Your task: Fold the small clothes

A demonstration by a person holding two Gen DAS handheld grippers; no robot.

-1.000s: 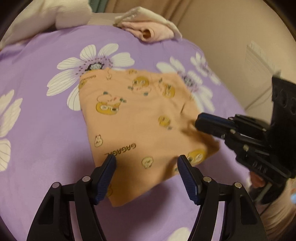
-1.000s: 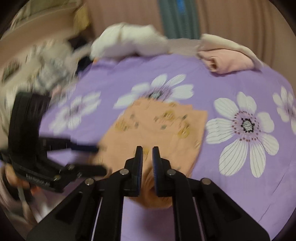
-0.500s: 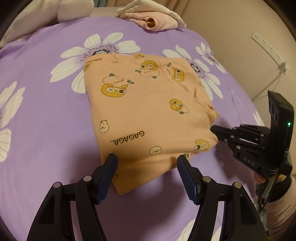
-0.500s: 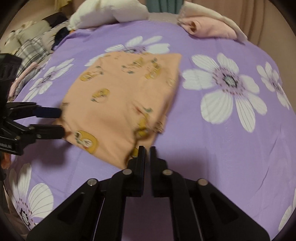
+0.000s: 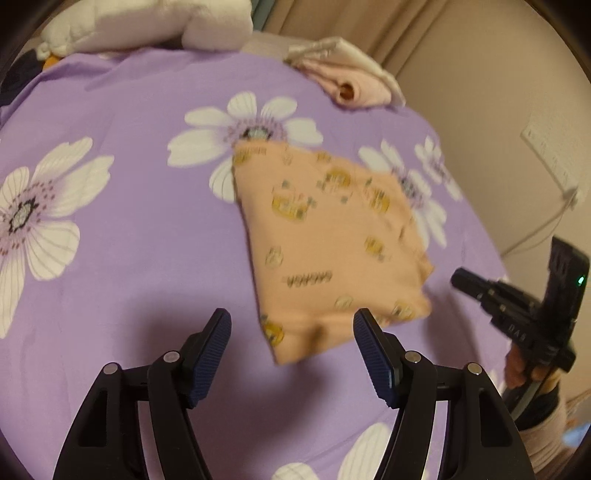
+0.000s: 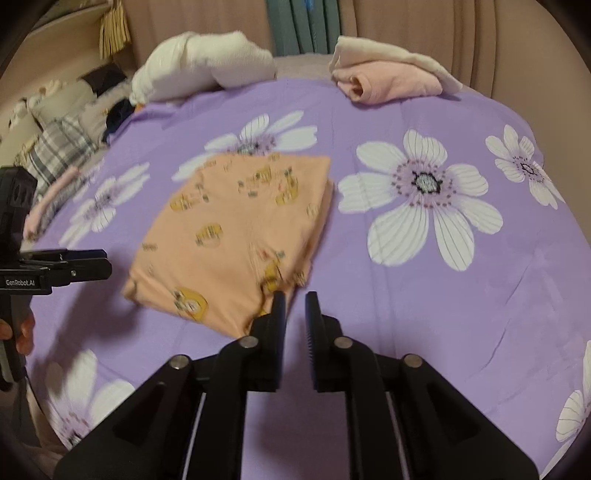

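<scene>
Here, in the left wrist view, the left tongs hang spread wide over the bed, nothing between their blue pads, their tips just short of the near edge of the folded orange garment. That garment, printed with yellow ducks, lies flat on the purple flowered bedcover around the middle of the bed. Toward the bed's far edge sit a rolled pink garment and a white bundle. At the right edge the right tongs point toward the orange garment's corner without touching it, a hand gripping their handle. In the right wrist view, the right tongs are opening, a narrow gap between the pads and no cloth in it; their tips stand just beside the orange garment's near corner. The left tongs enter from the left, apart from the cloth. The pink garment and white bundle lie along the far edge.
</scene>
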